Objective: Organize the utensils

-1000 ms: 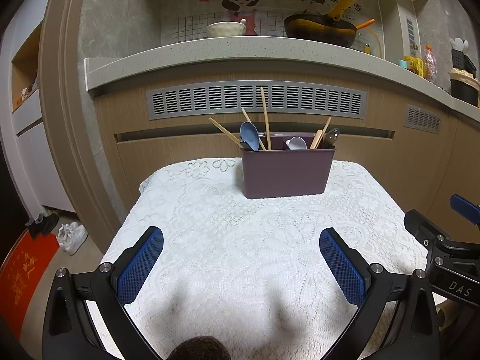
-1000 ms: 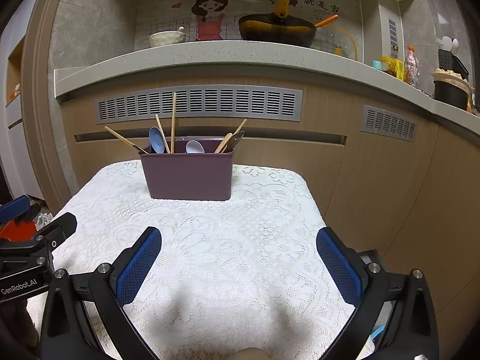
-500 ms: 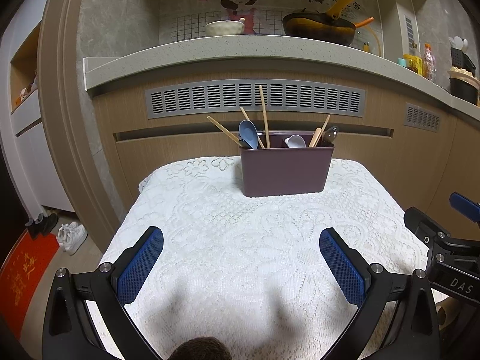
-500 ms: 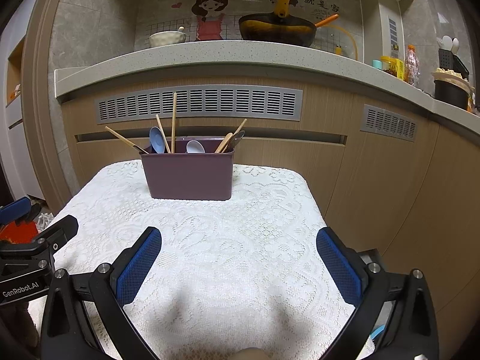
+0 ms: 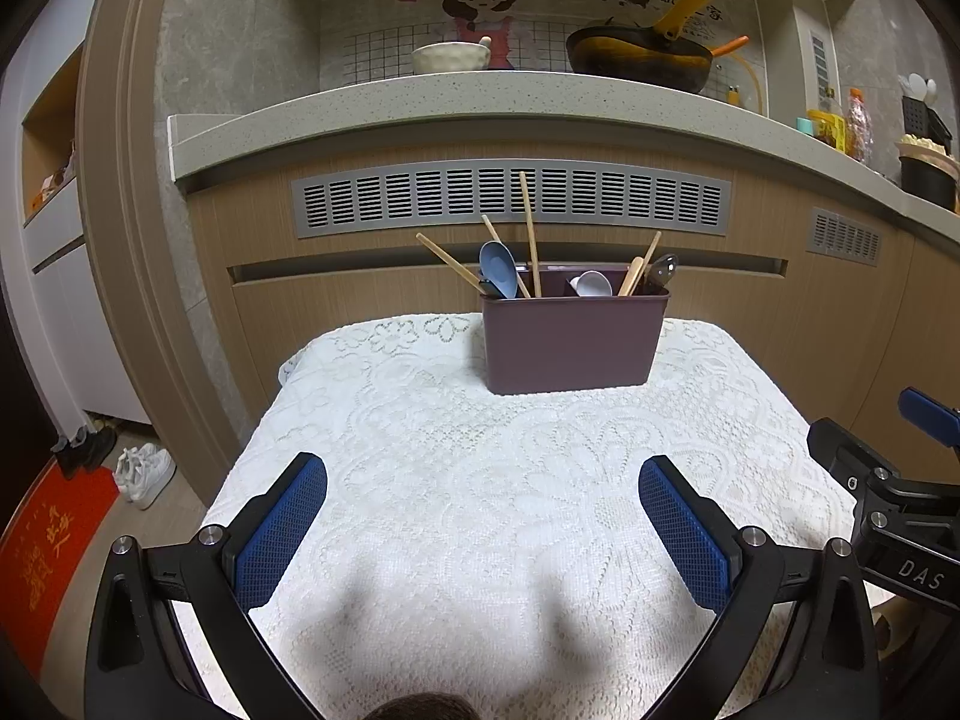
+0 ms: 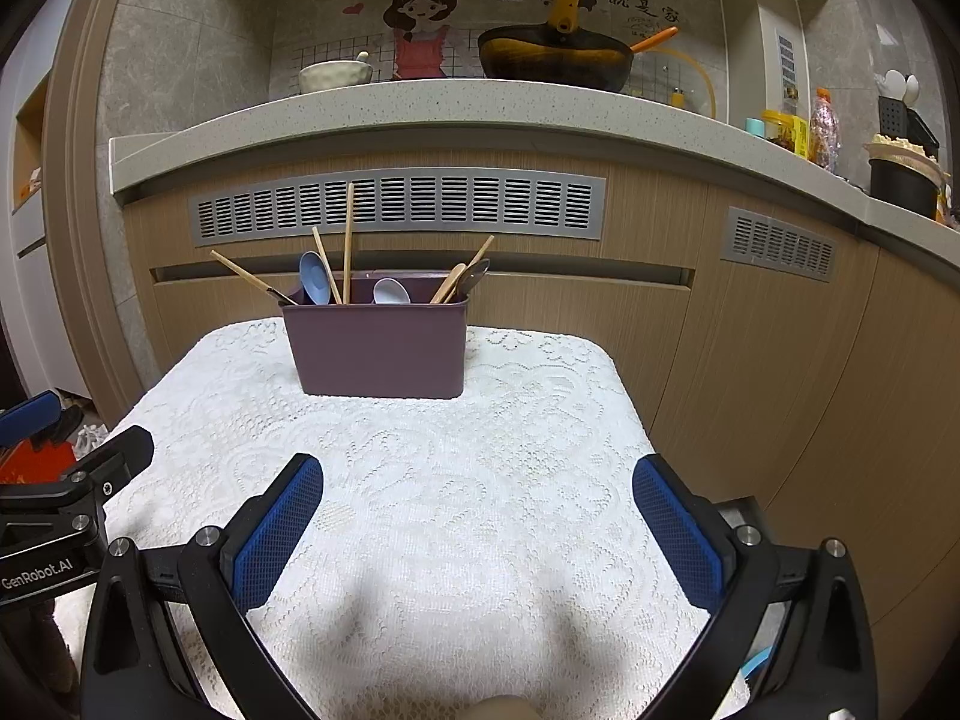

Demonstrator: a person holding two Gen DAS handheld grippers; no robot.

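A dark purple utensil holder (image 5: 573,342) (image 6: 378,348) stands at the far side of a small table under a white lace cloth (image 5: 480,480) (image 6: 456,480). Out of it stick wooden chopsticks (image 5: 528,228) (image 6: 348,234), a blue spoon (image 5: 499,267) (image 6: 315,282), a white spoon (image 5: 591,285) (image 6: 390,291), a wooden spoon and a metal spoon (image 5: 660,270) (image 6: 474,276). My left gripper (image 5: 483,516) hovers open over the near part of the cloth, with nothing between its blue pads. Beside it my right gripper (image 6: 477,516) is open too, also holding nothing.
A wooden cabinet front with grey vents (image 5: 510,198) rises just behind the table, under a stone counter (image 5: 480,96) carrying a bowl (image 5: 447,57) and a black wok (image 5: 636,57). Shoes (image 5: 141,471) and a red mat (image 5: 42,534) lie on the floor at left.
Both grippers have drawn back very slightly from the holder; otherwise nothing has changed and both stay open.
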